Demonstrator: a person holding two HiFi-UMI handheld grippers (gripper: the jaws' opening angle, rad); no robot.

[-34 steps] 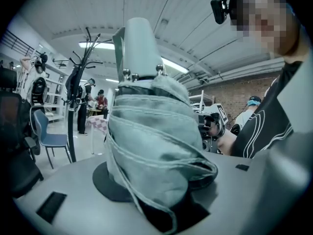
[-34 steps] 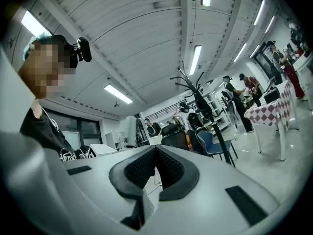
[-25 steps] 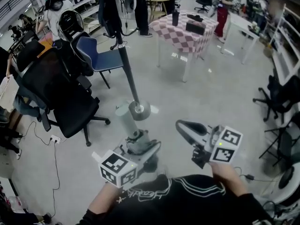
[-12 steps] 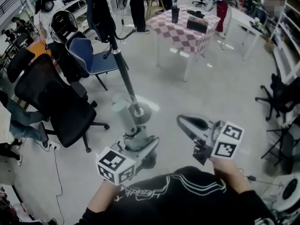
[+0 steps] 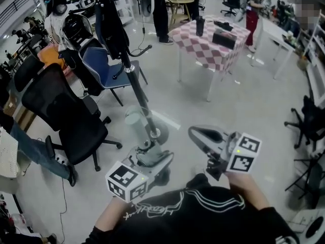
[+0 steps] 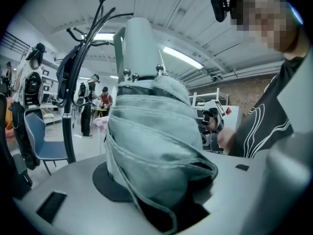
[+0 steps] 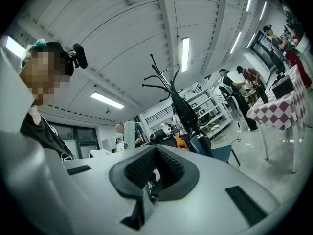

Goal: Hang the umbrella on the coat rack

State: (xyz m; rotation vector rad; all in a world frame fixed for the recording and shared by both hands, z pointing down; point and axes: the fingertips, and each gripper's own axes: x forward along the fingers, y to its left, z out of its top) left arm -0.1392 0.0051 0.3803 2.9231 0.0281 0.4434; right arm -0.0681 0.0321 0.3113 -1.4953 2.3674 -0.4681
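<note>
A folded grey-green umbrella sits between the jaws of my left gripper, which is shut on its bunched fabric. Its pale handle points away toward the coat rack. In the left gripper view the umbrella fills the middle above the left gripper. The black coat rack stands just beyond, a dark coat hanging on it, its round base close to the umbrella's handle. My right gripper hovers to the right, pads together; in its own view the right gripper shows a thin grey strip below the pads.
Black office chairs and a blue chair crowd the left of the rack. A checkered table stands behind to the right, with people beyond it. Another dark chair is at the right edge. A cable lies on the floor.
The coat rack and its base have come nearer to both grippers. The left gripper still holds the umbrella and the right stays shut beside it.
</note>
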